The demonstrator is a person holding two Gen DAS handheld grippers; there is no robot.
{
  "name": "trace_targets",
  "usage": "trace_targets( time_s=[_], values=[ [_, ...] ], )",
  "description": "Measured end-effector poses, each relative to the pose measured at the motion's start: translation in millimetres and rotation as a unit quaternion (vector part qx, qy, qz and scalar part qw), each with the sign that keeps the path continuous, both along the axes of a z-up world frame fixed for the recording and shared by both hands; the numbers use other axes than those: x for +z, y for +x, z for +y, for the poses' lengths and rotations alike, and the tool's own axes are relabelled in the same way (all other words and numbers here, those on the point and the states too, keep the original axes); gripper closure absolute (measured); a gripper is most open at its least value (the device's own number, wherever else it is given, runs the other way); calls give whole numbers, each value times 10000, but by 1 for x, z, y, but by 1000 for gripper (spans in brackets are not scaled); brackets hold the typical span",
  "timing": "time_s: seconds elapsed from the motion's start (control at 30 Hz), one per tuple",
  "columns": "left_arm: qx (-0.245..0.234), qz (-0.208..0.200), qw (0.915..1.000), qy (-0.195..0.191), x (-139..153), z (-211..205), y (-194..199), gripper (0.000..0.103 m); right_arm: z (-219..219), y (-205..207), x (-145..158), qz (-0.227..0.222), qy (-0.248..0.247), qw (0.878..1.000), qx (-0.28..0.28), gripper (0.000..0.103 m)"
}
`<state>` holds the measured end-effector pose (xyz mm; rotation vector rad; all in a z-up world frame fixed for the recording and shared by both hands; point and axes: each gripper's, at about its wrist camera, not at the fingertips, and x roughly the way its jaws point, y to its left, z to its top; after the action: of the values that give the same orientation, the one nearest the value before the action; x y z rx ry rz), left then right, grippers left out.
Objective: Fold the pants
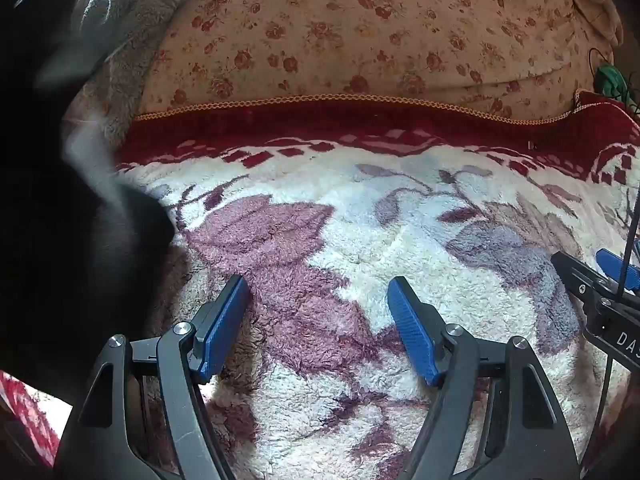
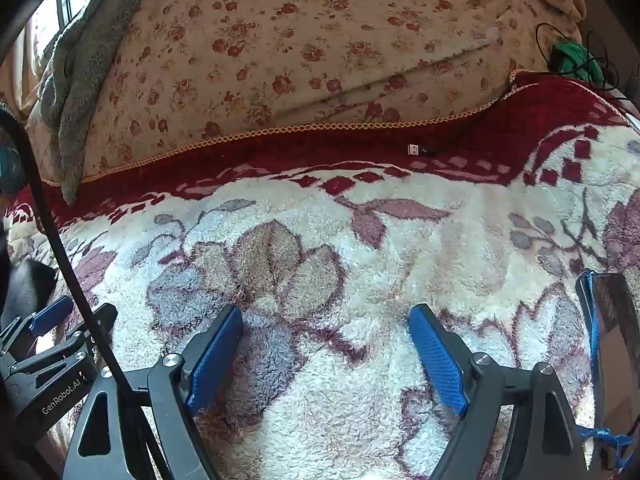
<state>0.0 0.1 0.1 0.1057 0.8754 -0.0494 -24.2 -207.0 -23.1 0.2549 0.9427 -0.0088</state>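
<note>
- The left gripper [image 1: 318,300] was seen spread wide, nothing held, above a fluffy flowered blanket [image 1: 360,240].
- The right gripper [image 2: 326,330] was likewise seen spread and empty over the blanket [image 2: 380,248].
- A blurred black mass, taken to be the pants [image 1: 60,240], was seen at the left gripper's left; contact could not be told.
- A flowered quilt [image 2: 300,40] was seen behind.

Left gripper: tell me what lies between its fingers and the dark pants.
Only fleece blanket, per the left wrist view: the left gripper hangs open, the dark pants apart at left.
</note>
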Motion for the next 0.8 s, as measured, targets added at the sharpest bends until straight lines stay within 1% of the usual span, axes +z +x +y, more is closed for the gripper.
trace_targets(
  time_s=[0.7,0.8],
  values=[
    [0,1,10000,2,4,4,-1,30,0,0,0,0,-2,10000,0,19],
    [0,10,10000,-8,0,3,-2,30,0,0,0,3,-22,10000,1,19]
  ],
)
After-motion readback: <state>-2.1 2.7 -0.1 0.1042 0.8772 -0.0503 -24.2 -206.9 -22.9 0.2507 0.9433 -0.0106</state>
